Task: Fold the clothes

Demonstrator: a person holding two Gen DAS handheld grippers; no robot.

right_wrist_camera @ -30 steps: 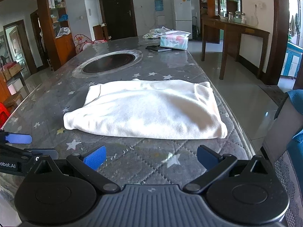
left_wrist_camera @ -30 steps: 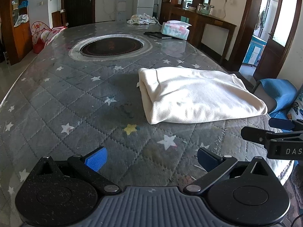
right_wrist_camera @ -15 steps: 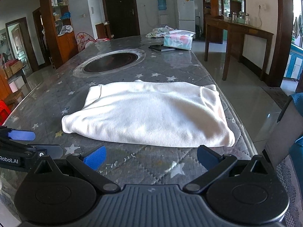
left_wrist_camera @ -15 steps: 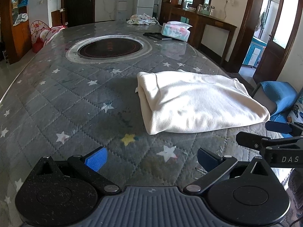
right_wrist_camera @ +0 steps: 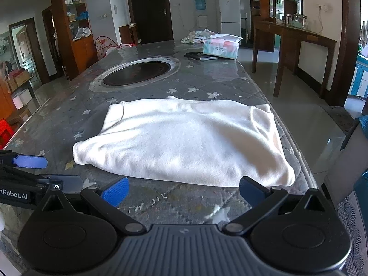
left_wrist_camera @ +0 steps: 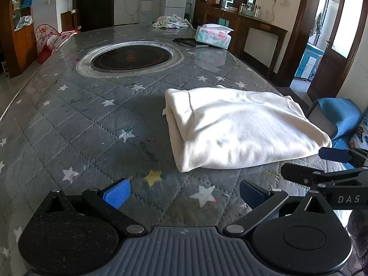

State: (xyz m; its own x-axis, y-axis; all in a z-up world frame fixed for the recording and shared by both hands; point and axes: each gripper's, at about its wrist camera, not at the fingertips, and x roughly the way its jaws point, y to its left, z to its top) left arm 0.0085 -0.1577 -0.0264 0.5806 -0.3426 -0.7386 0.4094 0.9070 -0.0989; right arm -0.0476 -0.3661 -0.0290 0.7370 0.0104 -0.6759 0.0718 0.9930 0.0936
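Hovering | left gripper (left_wrist_camera: 182, 192) and right gripper (right_wrist_camera: 181, 191) both gaping wide, gripping nothing | cream fleece garment (right_wrist_camera: 184, 140) lying folded into a flat rectangle near the edge of the grey star-quilted table (left_wrist_camera: 69, 124), just beyond both | fold looking mostly done, maybe one more halving left

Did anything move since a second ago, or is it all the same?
Both hand-held grippers, left and right, crept forward toward the white cloth, so it looks a bit nearer. Neither grabbed anything; both stay open. The cloth stayed folded on the table in the same spot.
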